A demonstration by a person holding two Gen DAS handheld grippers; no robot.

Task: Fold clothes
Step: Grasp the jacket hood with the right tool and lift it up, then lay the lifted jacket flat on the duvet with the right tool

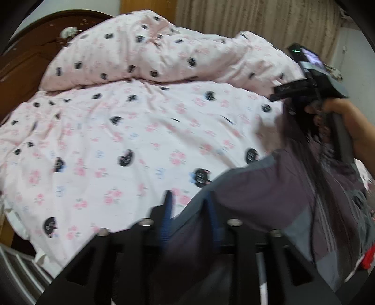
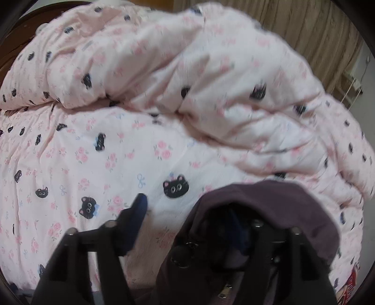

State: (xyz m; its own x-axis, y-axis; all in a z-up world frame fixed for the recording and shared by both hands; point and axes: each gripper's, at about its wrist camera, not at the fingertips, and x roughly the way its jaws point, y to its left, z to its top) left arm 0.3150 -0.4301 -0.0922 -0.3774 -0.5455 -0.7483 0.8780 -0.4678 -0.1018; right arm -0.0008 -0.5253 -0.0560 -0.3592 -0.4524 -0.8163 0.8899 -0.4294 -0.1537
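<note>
A purple and grey garment (image 1: pixel 269 187) lies bunched on the pink cat-print bedding (image 1: pixel 117 140) at the lower right of the left wrist view. My left gripper (image 1: pixel 189 201) stands open at its edge, cloth draped over the right blue fingertip (image 1: pixel 212 211) and sagging into the gap. In the right wrist view the same purple garment (image 2: pixel 269 201) covers the right finger of my right gripper (image 2: pixel 187 208). Its left fingertip (image 2: pixel 139 206) is bare over the sheet, and the jaws stand wide, so it is open. A hand (image 1: pixel 344 112) holds that gripper above the garment.
A heaped duvet (image 1: pixel 152 51) of the same print fills the back of the bed. A dark wooden headboard (image 1: pixel 28 54) stands at the left and a beige curtain (image 1: pixel 257 18) behind. Something red (image 1: pixel 368 258) shows at the right edge.
</note>
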